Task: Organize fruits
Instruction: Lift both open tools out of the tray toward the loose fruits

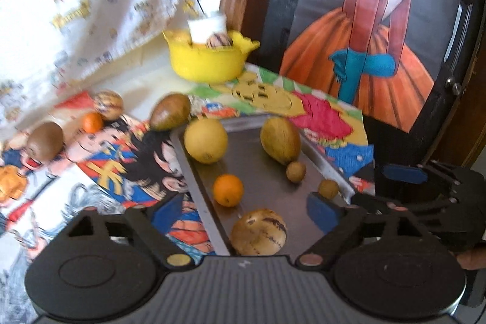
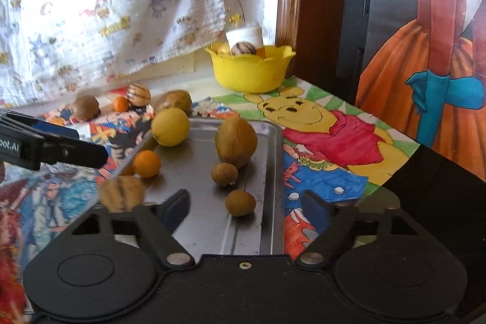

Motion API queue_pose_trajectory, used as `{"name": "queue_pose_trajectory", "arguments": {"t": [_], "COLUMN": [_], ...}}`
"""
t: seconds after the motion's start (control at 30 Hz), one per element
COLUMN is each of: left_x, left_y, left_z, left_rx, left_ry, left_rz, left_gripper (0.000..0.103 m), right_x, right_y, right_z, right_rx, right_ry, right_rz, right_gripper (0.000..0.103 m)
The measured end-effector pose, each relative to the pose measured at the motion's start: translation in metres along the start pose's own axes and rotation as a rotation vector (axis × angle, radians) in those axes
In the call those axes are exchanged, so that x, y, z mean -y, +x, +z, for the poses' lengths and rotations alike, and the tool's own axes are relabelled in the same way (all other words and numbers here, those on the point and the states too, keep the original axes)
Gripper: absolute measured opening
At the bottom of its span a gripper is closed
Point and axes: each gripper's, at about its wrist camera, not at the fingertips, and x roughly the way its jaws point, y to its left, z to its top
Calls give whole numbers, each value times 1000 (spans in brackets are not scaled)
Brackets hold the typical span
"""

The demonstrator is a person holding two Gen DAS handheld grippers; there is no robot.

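I'm holding both my left gripper [image 1: 243,210] and right gripper [image 2: 244,204] wide and empty over the tray [image 2: 270,172], its side reading "bot.AI".

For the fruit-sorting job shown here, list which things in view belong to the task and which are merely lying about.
Belong to the job:
- metal tray
- lemon, orange, striped melon on the tray
- loose fruits on the cloth, such as the small orange
- yellow bowl

Just lying about:
- cartoon cloth
- curtain
- painting
- white cup
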Motion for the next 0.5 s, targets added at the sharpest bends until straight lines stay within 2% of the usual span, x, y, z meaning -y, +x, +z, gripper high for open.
{"name": "queue_pose_trajectory", "arguments": {"t": [0.03,0.2,0.33,0.5], "left_x": [-1,-8,-17,-31], "left_y": [-7,-40,-62,-87], "left_z": [1,1,-3,-15], "left_rx": [14,52,43,18], "left_ry": [6,27,38,53], "left_rz": [3,27,49,94], "left_gripper": [102,103,103,103], "right_x": [-1,-12,-26,-47], "right_y": [-7,-42,-64,-79], "right_z": [1,7,12,12], "right_rx": [6,18,4,-57], "right_ry": [8,23,27,59], "right_rz": [1,18,21,41], "right_gripper": [93,102,102,102]}}
